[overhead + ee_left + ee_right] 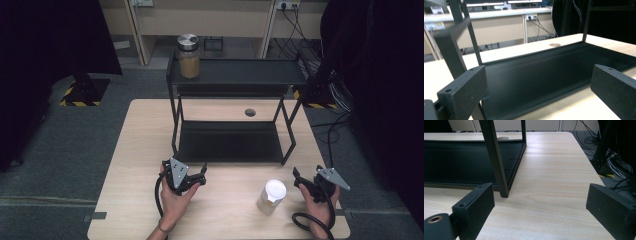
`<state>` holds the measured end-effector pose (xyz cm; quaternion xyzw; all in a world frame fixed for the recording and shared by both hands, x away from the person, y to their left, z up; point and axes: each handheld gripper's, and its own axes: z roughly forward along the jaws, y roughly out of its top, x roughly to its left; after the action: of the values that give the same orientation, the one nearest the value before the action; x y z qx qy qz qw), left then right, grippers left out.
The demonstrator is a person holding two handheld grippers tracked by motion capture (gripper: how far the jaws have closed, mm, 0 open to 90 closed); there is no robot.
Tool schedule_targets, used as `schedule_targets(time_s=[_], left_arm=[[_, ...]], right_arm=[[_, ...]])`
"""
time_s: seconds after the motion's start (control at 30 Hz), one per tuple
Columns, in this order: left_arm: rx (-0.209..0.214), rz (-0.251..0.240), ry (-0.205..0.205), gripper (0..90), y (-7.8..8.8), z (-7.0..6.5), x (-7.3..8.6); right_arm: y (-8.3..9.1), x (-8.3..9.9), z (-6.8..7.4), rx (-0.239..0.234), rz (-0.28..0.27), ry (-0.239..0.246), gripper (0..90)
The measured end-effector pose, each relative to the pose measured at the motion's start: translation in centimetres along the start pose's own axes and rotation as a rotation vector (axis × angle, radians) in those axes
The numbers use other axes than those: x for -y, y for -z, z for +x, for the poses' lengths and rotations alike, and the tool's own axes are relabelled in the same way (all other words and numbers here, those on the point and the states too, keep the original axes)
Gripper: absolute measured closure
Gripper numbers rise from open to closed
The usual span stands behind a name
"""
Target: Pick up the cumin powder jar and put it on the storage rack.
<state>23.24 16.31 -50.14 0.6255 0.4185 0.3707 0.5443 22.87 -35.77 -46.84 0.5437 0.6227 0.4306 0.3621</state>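
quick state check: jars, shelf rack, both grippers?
jar with the white lid: upright on the table, lid on, not held.
jar with the metal lid: upright on the rack's top shelf, lid on.
shelf rack: standing, lower shelf bare.
left gripper: open, holds nothing.
right gripper: open, holds nothing.

grey carpet floor (75,145); beige cabinets (210,20)

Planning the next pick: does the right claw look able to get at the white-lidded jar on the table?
Probably yes: the right claw is open, and bare table lies between it and the white-lidded jar beside it.
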Motion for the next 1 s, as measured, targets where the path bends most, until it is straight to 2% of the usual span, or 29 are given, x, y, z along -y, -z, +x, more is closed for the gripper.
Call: schedule_targets(time_s=[0.3,0.4,0.73,1.0], left_arm=[[0.001,0.03,0.049,0.2,-0.1,0.2,0.7],[-0.001,0.04,0.046,0.3,-0.1,0.1,0.9],[-0.007,0.025,0.068,0.4,0.0,0.2,1.1],[-0.009,0.022,0.051,0.5,0.0,0.0,1.2]], right_arm=[[0.0,0.0,-0.1,-0.004,0.0,0.0,8.3],[0.0,0.0,-0.1,-0.006,0.001,-0.001,8.3],[-0.1,-0.1,0.0,-0.011,0.008,0.014,8.3],[-0.2,-0.3,-0.2,-0.014,0.018,0.009,8.3]])
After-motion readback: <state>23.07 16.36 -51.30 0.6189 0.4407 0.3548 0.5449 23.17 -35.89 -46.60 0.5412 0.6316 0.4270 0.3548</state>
